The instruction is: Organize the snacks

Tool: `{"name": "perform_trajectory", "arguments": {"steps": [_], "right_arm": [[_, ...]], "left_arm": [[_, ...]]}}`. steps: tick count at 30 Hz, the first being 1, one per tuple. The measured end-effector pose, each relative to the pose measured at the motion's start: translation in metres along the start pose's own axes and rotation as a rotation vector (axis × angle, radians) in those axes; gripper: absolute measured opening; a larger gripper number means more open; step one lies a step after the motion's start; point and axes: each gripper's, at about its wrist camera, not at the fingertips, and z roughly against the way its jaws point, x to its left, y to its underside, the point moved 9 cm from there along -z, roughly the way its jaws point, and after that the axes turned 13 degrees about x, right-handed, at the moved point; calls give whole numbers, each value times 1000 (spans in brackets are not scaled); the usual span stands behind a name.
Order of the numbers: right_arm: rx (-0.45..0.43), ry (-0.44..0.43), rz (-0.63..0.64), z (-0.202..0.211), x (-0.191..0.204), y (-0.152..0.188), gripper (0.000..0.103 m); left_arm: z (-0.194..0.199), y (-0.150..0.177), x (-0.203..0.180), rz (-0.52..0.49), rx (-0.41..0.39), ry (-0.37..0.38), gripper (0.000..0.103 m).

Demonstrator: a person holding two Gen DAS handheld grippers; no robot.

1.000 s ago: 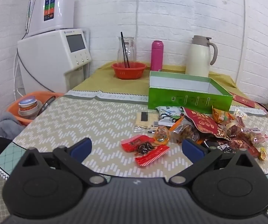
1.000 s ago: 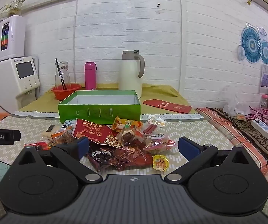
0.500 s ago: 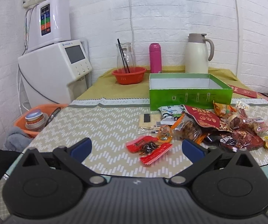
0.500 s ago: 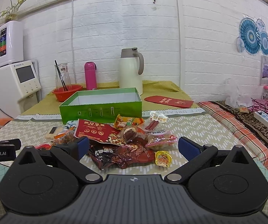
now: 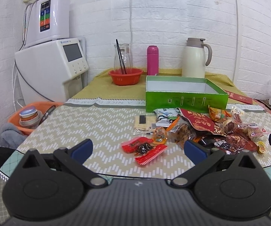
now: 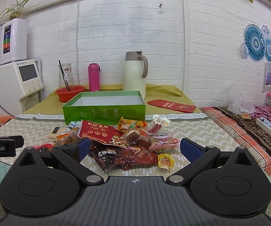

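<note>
Left wrist view: the left gripper (image 5: 138, 148) hangs above the near edge of the table (image 5: 90, 124) with its jaws spread wide and nothing between them. Just ahead of the gap, slightly toward its right finger, lies a red-wrapped candy pair (image 5: 144, 149), with a small orange jelly cup (image 5: 160, 137) just beyond it. Further ahead and to the right sprawls the snack pile (image 5: 210, 130), and past that stands the green box (image 5: 186, 98), open at the top and, as far as its white inside shows, holding nothing.

From the right wrist view the right gripper (image 6: 134, 148) is likewise fully parted and holds nothing. The dark red meat packets (image 6: 124, 156) sit directly between and just beyond its fingers, a yellow jelly cup (image 6: 165, 161) lies nearer its right finger, and the big red nut bag (image 6: 99, 134) rests further ahead, close to the box front.

By my reading the sorting has not really begun (every wrapper visible lies on the tabletop, none in the box). All of it is left to do: each packet needs picking up and carrying forward over the near wall of the box. The loose red candies ahead of the left gripper look like the easiest first pick, being apart from the heap.
</note>
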Motion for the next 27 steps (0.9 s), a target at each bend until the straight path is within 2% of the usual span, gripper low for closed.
{"name": "perform_trajectory", "arguments": {"steps": [6,10,12,19,27], "right_arm": [[17,19,7,-2,-1,2,103],[26,23,5,-4,-2,4,103],[32,27,0,-5,-3,4,103],[47,17,-6,-7,-3,7,103],[57,13,-14,-9,-3,8,103]], "left_arm": [[1,0,3,1,-7,-19,103],[5,0,5,19,-31,11,103],[5,-1,6,13,-42,-8,103],[-4,4,5,10,24,-14,103],[-4,4,8,19,30,-20,103]]}}
